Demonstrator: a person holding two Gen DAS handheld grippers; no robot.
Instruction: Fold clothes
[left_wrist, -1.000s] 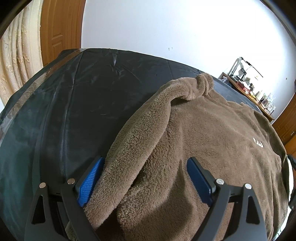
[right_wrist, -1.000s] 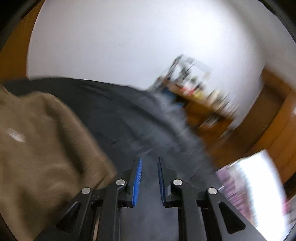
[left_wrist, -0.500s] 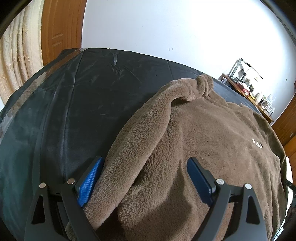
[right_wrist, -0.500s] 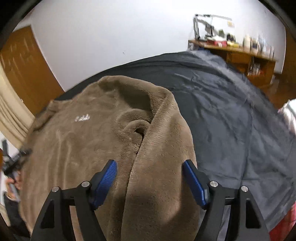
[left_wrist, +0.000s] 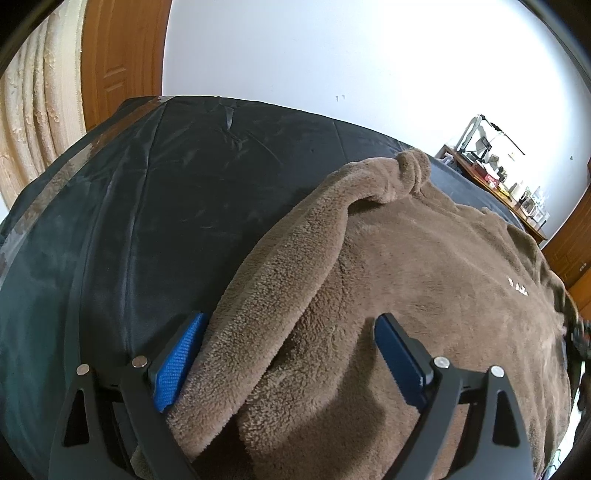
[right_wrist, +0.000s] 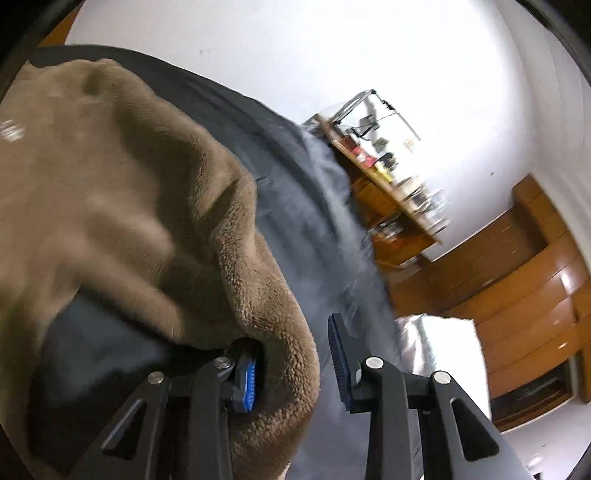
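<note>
The brown fleece top (left_wrist: 424, 280) lies spread on the dark bed (left_wrist: 184, 206), its thick folded edge running forward between both sets of jaws: the left gripper (left_wrist: 291, 354) gapes wide over it, while the right gripper (right_wrist: 295, 360) has just been closing on the hem without pinching it.

Right gripper closes in around the edge of the brown fleece garment.

In the right wrist view, the right gripper (right_wrist: 295, 354) has just been narrowing from a wide spread, with the fleece garment's (right_wrist: 122, 177) folded edge between its blue pads. Half a second ago the garment filled the centre and lay flat; now its edge bunches up at lower centre, covering most of the left pad, while the right pad stands just clear. The frame is tilted and blurred.
</note>
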